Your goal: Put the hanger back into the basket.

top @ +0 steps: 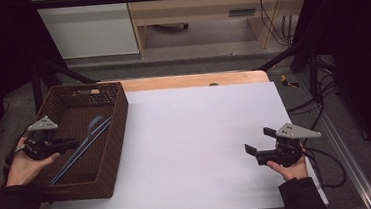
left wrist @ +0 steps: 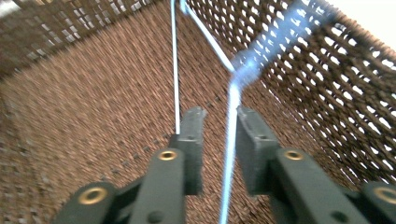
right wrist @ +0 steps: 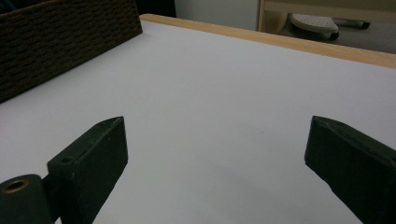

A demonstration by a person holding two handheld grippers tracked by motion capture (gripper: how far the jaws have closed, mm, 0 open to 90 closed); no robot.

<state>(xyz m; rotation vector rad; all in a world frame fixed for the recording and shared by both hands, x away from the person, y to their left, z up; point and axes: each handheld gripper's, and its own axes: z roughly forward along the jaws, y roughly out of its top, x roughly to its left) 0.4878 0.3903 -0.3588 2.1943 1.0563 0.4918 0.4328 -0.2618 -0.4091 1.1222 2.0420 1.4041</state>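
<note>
Two hand-held grippers, one woven basket and one blue tool are appearing on a single white table surface (top: 192, 149). Nearest, at the lower right of the high view, the right gripper (top: 257, 145) is hovering just inside the table's right edge, its jaws standing wide apart and holding nothing; in the right gripper view the right gripper (right wrist: 215, 154) is looking across bare white surface that is offering open room toward the centre and the far wooden edge. At the lower left, the left gripper (top: 73, 143) is reaching over the near left rim into the brown basket (top: 119, 114), which is sitting at the table's left edge. A long blue two-armed tool (top: 84, 145), apparently tongs, is lying slantwise inside the basket, its far end leaning toward the right wall. In the left gripper view the left gripper (left wrist: 220, 122) is parted only narrowly; one blue arm of the tool (left wrist: 231, 116) is passing between the jaws, the picture being too blurred to tell whether the pads are pressing on it
</note>
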